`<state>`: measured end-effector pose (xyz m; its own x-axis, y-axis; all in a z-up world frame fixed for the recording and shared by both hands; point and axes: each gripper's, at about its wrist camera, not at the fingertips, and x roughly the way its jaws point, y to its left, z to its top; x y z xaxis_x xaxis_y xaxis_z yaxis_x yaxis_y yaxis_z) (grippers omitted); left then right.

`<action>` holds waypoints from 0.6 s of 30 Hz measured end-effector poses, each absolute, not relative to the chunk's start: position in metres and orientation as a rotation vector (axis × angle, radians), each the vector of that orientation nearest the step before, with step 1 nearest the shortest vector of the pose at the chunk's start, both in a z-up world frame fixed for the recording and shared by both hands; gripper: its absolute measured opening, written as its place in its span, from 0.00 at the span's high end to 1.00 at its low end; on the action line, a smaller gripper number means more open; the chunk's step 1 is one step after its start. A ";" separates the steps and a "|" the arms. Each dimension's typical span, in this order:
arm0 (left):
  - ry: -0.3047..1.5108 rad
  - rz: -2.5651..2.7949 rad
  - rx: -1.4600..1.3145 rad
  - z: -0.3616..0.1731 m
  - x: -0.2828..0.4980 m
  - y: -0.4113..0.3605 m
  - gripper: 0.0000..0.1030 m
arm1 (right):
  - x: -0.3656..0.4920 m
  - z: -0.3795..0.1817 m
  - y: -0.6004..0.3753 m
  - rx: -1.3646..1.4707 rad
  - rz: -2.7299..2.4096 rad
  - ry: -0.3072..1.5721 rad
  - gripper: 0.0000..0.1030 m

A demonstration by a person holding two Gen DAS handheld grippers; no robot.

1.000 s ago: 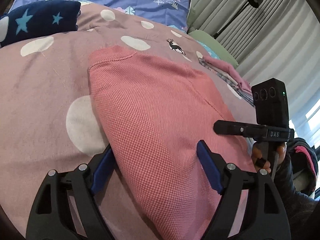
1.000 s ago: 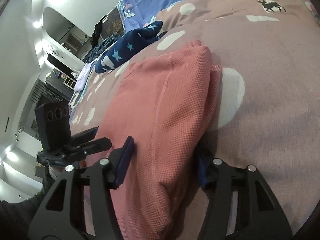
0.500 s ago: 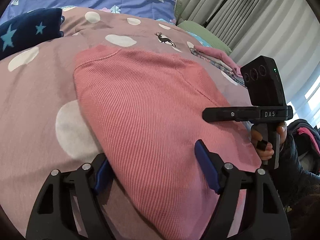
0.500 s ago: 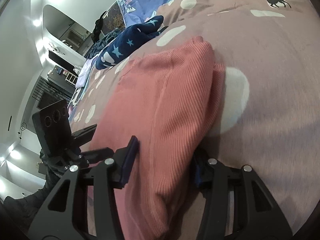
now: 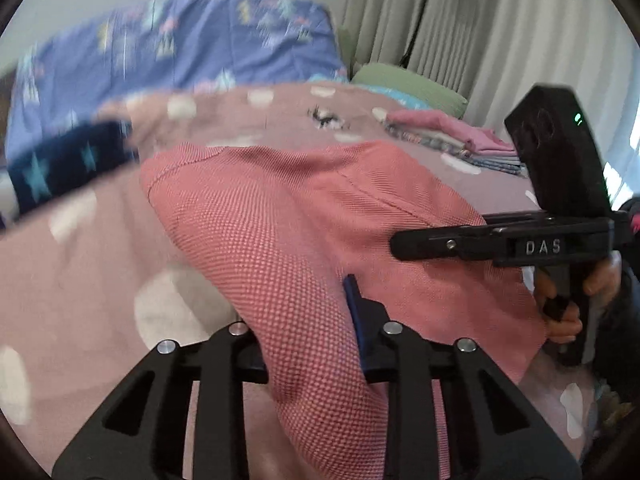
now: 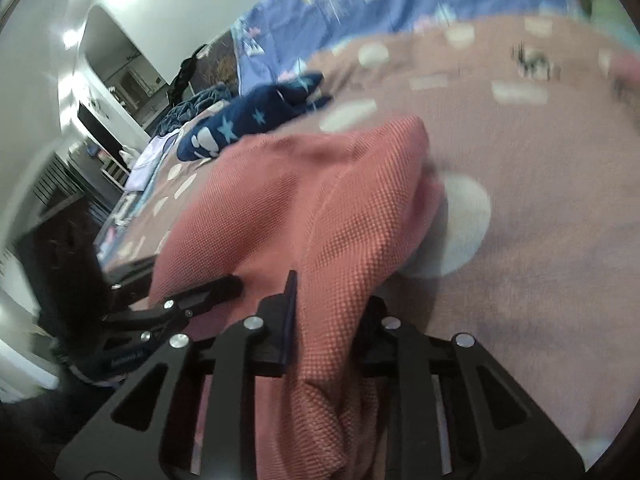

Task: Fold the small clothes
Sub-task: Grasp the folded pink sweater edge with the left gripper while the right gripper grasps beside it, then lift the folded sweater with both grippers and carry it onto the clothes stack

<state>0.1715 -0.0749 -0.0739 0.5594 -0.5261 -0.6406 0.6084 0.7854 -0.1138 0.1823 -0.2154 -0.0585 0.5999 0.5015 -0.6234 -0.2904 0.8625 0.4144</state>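
Note:
A pink waffle-knit garment [image 5: 280, 208] [image 6: 320, 184] lies on the mauve spotted bedspread [image 5: 80, 264], its near edge raised off the bed. My left gripper [image 5: 304, 312] holds the near left part, its jaws closing with a bunched fold of the cloth squeezed between them; the left pad is hidden by fabric. My right gripper [image 6: 332, 300] grips the near right part the same way, jaws closing on a gathered fold. Each gripper appears in the other's view: the right gripper [image 5: 440, 240] held by a hand, the left gripper [image 6: 200, 296] blurred.
A navy star-print garment [image 5: 60, 164] [image 6: 248, 120] lies at the far left of the bed. A folded stack of clothes [image 5: 460, 140] sits at the far right, near a green pillow [image 5: 412, 88]. Blue tree-print bedding [image 5: 180, 40] lies beyond, with curtains behind it.
Both grippers, which straddled the garment's near edge with jaws wide, have closed on bunched cloth and risen, lifting the near edge. The views have tilted up toward the head of the bed.

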 end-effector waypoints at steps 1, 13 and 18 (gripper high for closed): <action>0.676 -0.671 0.138 -0.062 0.163 -0.078 0.73 | 0.173 -0.048 -0.214 0.260 0.457 0.772 0.79; 0.391 -0.829 0.206 0.057 0.116 -0.180 0.73 | 0.075 0.080 -0.324 0.220 0.234 0.452 0.79; 0.301 -0.907 0.250 0.093 0.130 -0.252 0.73 | 0.068 0.117 -0.396 0.211 0.088 0.383 0.79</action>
<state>0.1295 -0.2519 0.0934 0.5795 -0.7319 -0.3586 0.8011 0.5924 0.0856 0.0678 -0.3964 0.1166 0.9240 0.1247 -0.3614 -0.0452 0.9743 0.2208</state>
